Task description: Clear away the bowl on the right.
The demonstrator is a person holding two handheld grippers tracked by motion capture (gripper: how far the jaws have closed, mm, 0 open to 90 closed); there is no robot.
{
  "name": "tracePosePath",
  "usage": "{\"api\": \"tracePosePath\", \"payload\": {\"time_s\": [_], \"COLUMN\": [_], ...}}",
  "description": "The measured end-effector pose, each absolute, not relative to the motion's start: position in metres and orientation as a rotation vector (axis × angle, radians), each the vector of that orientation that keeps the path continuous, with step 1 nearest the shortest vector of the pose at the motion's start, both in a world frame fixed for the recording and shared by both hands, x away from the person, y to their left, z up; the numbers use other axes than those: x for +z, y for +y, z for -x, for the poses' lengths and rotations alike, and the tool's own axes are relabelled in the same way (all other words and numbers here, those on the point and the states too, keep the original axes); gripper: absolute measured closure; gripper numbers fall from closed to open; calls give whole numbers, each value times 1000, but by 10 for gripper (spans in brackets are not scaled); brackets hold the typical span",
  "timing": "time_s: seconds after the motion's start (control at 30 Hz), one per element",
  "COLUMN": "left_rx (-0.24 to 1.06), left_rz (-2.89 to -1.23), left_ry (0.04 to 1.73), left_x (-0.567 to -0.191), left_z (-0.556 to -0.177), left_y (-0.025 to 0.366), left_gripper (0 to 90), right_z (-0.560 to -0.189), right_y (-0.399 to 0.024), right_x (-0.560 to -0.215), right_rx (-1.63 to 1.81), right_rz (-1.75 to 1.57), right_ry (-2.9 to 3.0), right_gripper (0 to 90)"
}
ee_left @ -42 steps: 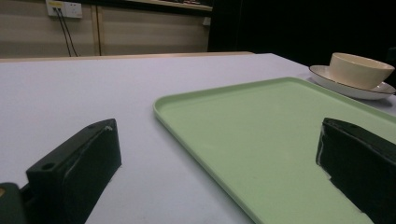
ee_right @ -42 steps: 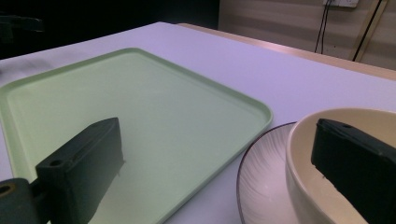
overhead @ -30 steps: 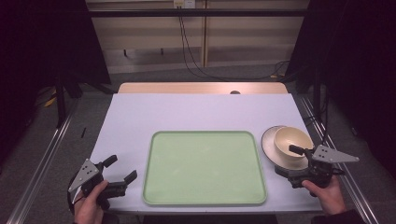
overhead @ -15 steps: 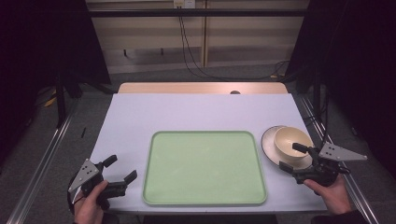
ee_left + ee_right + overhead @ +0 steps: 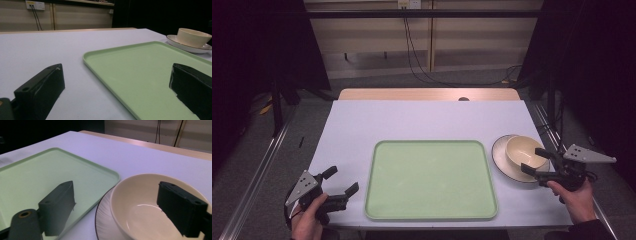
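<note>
My right gripper [image 5: 538, 162], jaws apart and just closing, straddles the rim of a cream bowl [image 5: 524, 151] standing on a dark-rimmed plate [image 5: 500, 155].

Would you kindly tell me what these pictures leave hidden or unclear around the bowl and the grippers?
- Plate: middle hidden under the bowl; the right gripper view's bottom edge cuts off its near rim.
- Right gripper: in the high view, too small to tell whether its fingers touch the bowl.
- Tray: near corner cut off in the left gripper view.
</note>
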State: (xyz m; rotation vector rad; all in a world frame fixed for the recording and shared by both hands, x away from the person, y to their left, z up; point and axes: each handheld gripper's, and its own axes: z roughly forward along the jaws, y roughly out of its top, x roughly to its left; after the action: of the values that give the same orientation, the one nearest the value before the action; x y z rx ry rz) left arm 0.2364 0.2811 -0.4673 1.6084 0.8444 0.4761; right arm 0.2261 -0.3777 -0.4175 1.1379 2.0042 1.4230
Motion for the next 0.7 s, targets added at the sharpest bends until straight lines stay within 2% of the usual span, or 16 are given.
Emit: {"api": "tracePosePath", "payload": {"time_s": [0.03,0.1,0.33,0.37,0.43,0.53,0.57,0.7], "left_rx": [466,467,460,464,465,469,468,473], "left_rz": [-1603,-1605,-1601,-1600,-1603,-1599,-1603,-1611], "left_ry": [845,843,839,844,840,845,843,842], "left_x": [-467,-467,-467,-467,-468,-468,-468,-467], "left_z": [-236,-237,-237,-236,-237,-237,-237,-237], "left_y": [281,281,281,281,281,281,281,281], "left_gripper": [0,1,0,0,0,0,1,1], "right_z": [-227,-228,-237,-240,-241,-243,-245,-248], "right_y": [-380,-384,-394,-398,-401,-407,-412,-419], "right_x": [-417,-416,-412,-413,-413,-413,-412,-413], "right_rx": [1422,1400,1337,1334,1320,1325,1309,1278], "right_rz": [-1118,-1132,-1208,-1226,-1254,-1278,-1297,-1322], "right_ry": [2005,1977,2017,2015,2015,2007,1999,1993], "right_gripper": [183,158,196,231,206,228,195,198]}}
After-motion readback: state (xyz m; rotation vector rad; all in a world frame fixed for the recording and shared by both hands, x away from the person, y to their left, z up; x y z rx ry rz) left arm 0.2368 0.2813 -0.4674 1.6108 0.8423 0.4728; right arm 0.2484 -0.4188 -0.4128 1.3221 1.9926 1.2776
